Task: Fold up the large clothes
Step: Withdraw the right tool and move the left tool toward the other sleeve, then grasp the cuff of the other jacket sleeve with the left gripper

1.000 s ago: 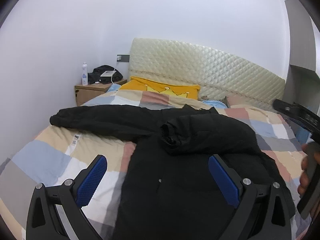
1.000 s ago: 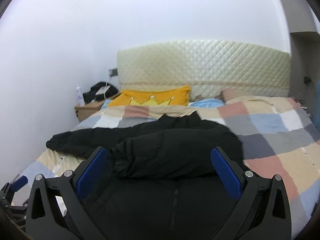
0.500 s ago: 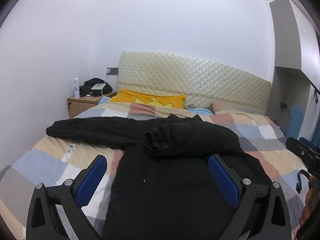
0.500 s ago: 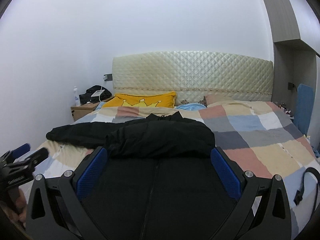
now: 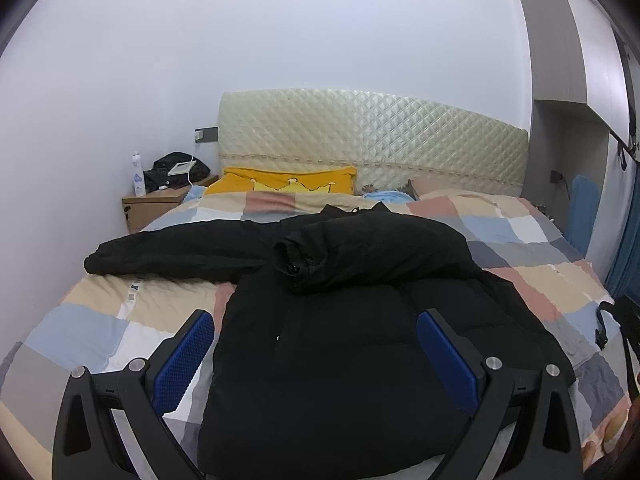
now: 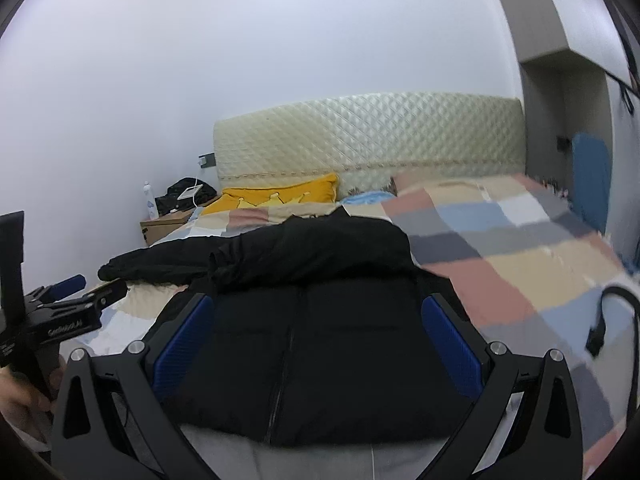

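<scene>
Black padded jacket [image 5: 360, 340] lies front-up on the bed [image 5: 532, 240], hem toward the cameras, collar toward the quilted cream headboard [image 5: 372, 148]; it rests on a patchwork quilt [image 6: 520, 248] of blue, grey, beige and pink squares. One sleeve [image 5: 168, 252] stretched out flat toward the bed's left edge; the other sleeve [image 5: 360, 256] folded across the chest, cuff opening facing left. Central zip [image 6: 286, 360] visible in the right wrist view, running down the jacket body.

Left gripper [image 5: 316, 356]: jaws spread wide, blue pads [image 5: 180, 360] either side of the lower jacket, above the fabric, nothing held. Right gripper [image 6: 316, 344]: jaws likewise spread wide, blue pads [image 6: 448, 348] framing the zip and lower body, nothing pinched; whether either one touches the cloth cannot be told. In the right wrist view the left gripper shows at the left edge [image 6: 68, 300], over the quilt near the outstretched sleeve, hand [image 6: 24, 400] on its handle.

Surroundings: yellow pillow with crown pattern [image 5: 284, 184] against the headboard; wooden nightstand [image 5: 156, 208] at the bed's left carrying a white bottle [image 5: 138, 172] and a dark bundle; black strap or cable [image 6: 612, 320] lying on the quilt at the right; blue object [image 6: 590, 176] upright beside the bed on the right; grey cabinet [image 5: 576, 40] high on the right wall.
</scene>
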`<state>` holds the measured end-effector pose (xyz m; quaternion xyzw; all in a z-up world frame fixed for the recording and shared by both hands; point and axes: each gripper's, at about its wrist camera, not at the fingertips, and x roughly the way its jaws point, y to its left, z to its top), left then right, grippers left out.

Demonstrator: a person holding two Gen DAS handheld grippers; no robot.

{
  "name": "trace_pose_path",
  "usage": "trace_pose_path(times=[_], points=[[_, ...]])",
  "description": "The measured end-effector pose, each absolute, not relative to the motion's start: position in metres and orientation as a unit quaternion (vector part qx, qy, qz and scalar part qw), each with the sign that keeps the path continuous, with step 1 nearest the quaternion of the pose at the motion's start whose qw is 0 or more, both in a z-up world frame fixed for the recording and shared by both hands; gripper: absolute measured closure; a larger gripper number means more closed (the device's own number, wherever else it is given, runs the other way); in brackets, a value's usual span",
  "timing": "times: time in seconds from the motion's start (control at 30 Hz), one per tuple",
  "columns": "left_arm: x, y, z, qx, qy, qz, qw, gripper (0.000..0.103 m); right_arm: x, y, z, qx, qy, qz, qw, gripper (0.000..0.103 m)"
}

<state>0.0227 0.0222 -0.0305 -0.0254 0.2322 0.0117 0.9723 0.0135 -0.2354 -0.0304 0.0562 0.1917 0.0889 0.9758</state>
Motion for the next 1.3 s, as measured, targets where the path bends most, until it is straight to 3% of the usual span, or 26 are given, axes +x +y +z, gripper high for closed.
trace_pose_path(times=[0.53, 0.77, 1.3], points=[[0.055, 0.062, 0.039, 0.043, 0.189, 0.002, 0.981, 0.001, 0.006, -0.230, -0.045, 0.061, 0.194, 0.105, 0.973, 0.000], [0.108, 0.129, 0.058, 0.038, 0.235, 0.008, 0.971, 0.001, 0.009, -0.218, -0.050, 0.046, 0.197, 0.096, 0.975, 0.000], [0.188, 0.369, -0.037, -0.120, 0.343, 0.101, 0.926, 0.001, 0.023, -0.182, -0.065, 0.039, 0.226, 0.070, 0.971, 0.000]])
